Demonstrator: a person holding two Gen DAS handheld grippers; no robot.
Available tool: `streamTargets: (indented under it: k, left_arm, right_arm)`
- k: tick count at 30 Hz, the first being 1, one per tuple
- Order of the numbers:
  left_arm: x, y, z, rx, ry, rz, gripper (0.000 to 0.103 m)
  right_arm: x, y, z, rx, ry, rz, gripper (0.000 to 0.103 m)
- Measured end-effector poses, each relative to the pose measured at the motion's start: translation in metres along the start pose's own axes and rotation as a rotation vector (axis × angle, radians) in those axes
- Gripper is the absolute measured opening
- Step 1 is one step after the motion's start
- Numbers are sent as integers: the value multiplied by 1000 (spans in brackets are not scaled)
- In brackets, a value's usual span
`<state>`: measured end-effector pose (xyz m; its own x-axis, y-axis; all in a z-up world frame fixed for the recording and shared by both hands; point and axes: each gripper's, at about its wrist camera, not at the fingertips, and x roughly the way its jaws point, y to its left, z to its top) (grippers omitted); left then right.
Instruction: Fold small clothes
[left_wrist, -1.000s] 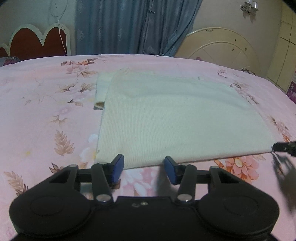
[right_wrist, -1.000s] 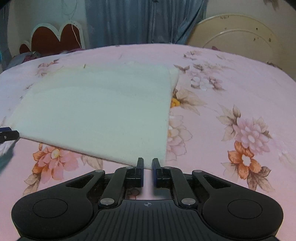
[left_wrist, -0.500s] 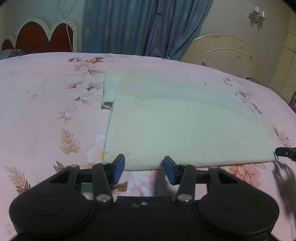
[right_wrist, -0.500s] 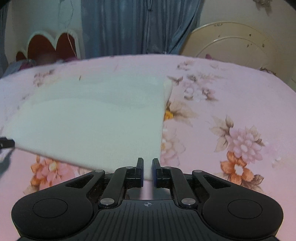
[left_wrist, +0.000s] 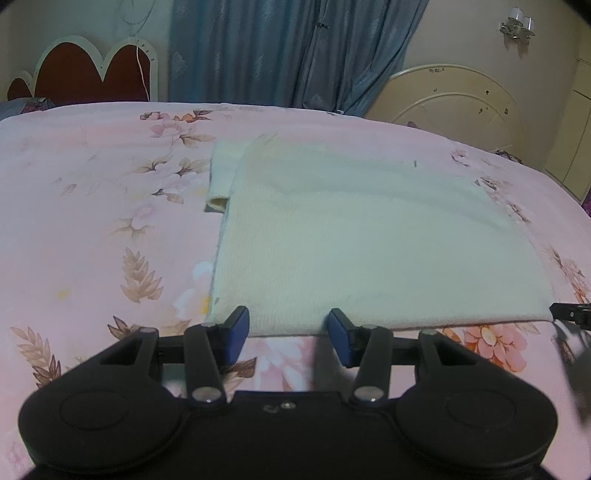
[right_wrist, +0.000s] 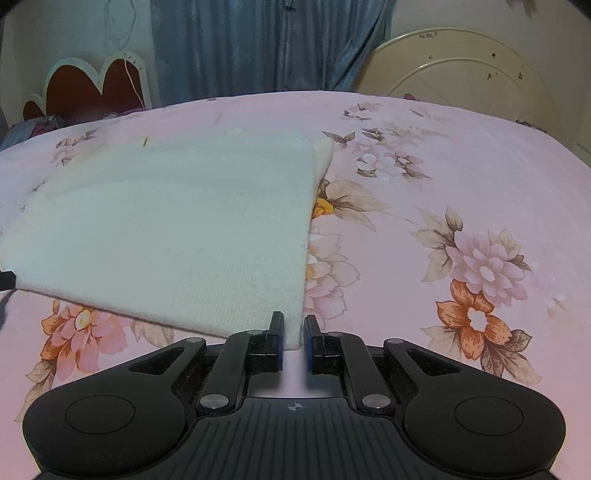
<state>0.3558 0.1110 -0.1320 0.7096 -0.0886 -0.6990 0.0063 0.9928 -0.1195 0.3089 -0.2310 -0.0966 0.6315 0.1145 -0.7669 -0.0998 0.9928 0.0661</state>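
Pink floral bedding (left_wrist: 92, 206) is filling the left wrist view, with a blue curtain (left_wrist: 288, 51) and a red headboard (left_wrist: 85, 74) behind. We are holding the left tongs (left_wrist: 288, 330) wide open at the near edge of the cream garment (left_wrist: 369, 251), which is lying flat and folded on the bed, a sleeve (left_wrist: 219, 177) poking out at its far left. The right tongs (left_wrist: 569, 314) are showing at the garment's near right corner.

From the right wrist view, we are seeing the garment (right_wrist: 166, 229) spreading left over the bedding (right_wrist: 443, 184). Our right tongs (right_wrist: 294, 341) are sitting nearly closed around the garment's near corner, a narrow gap between the pads; we cannot tell whether they are pinching it.
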Motion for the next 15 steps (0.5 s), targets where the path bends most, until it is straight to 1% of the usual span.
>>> streamTargets:
  k: [5,9,10,11,12,15]
  left_arm:
    - [1,2,3,-3,14,-1,48]
    - [-3,3,3,-12,25,21,47]
    - [-6,4,3,-23,27,42,53]
    - [-9,6,2,-37,25,64,54]
    - [-14,9,0,-60,23,69,54]
    - [-29,20,-6,-152,-6,19,49]
  right_arm:
    - [0,2,1,-25,5,3,8]
    - [-1,2,1,-27,13,8,9]
    - [-2,1,2,-16,17,14,9]
    - [-4,-2,3,3,21,24,9]
    - [-7,-5,3,30,20,35,9]
    - [-25,-12,-2,85,-20,58,9]
